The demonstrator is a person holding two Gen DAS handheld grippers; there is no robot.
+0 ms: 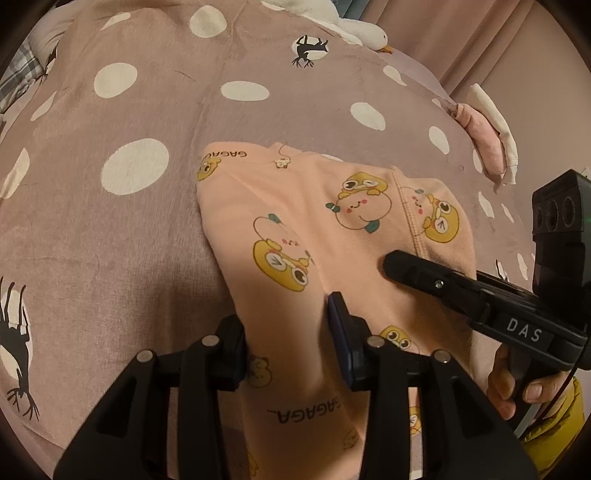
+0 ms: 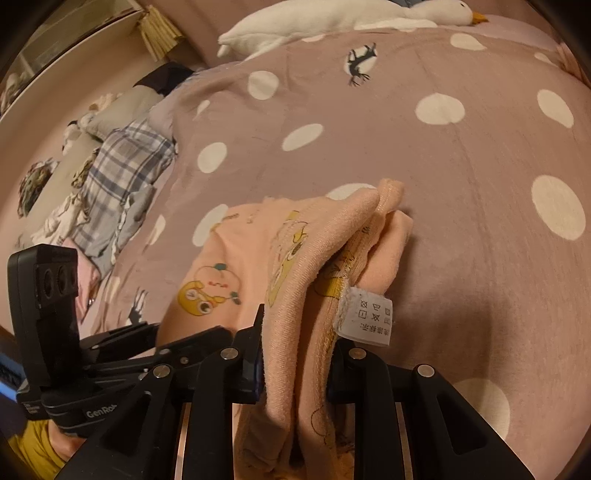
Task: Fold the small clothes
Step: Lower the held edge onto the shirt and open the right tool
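Peach garment (image 1: 325,236) on spotted bed (image 1: 133,110); soft, light, floppy. Right gripper (image 2: 295,354) clamped on bunched edge; left gripper (image 1: 291,332) apart, straddling cloth; best pinched at hems.

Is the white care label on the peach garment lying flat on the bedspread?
No, the care label hangs from a bunched fold of the peach garment that the right hand-held gripper holds above the bedspread.

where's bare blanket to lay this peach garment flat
Open dotted blanket lies left of the peach garment, and beyond it toward the plush goose. Crowded: the folded pink clothes on the far right edge, and the plaid bedding.
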